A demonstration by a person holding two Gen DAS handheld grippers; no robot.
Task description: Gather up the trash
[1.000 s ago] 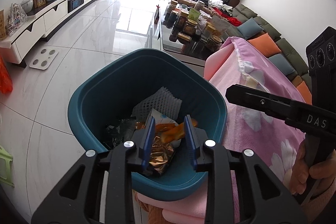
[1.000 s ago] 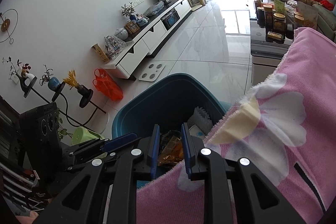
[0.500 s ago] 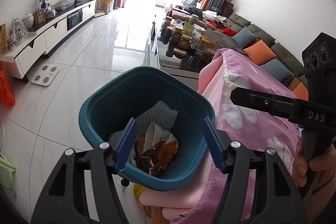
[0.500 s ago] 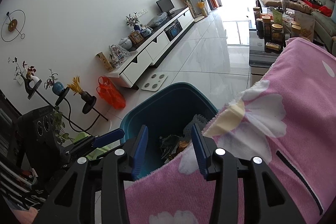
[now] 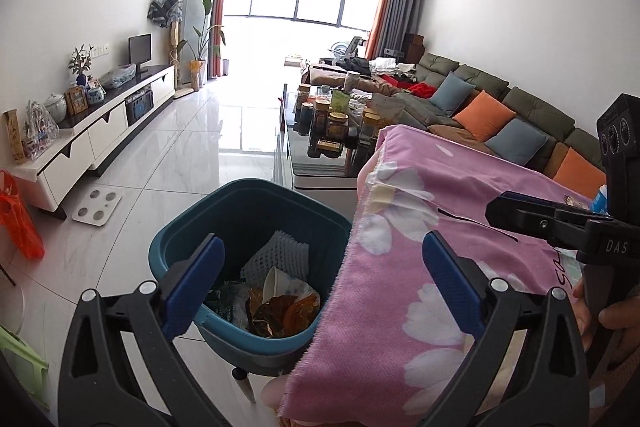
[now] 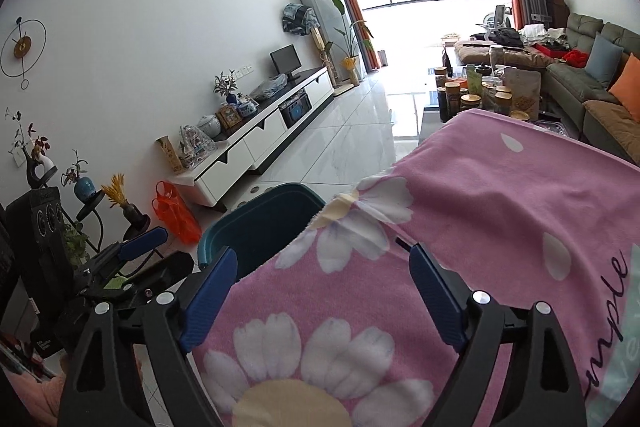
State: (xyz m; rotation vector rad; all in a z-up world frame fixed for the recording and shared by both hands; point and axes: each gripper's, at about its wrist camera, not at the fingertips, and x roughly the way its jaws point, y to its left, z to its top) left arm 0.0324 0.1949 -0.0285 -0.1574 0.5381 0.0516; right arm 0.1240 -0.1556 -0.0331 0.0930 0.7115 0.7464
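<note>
Teal plastic bin (image 5: 256,211) sat on the floor right against the edge of the pink flowered blanket (image 5: 420,267), probably so trash could just drop in. Wrappers and a paper cup (image 5: 280,283) were already inside. Left gripper (image 5: 320,283) and right gripper (image 6: 320,295) were both spreading their jaws, nothing between them. Plenty of bare tile beyond the bin; the blanket's hanging edge crowded its near side.

The left gripper (image 5: 320,283) tilts downward, its jaws opening — nothing between them. The right gripper (image 6: 322,297) sits just to its right — jaws also opening, empty.
</note>
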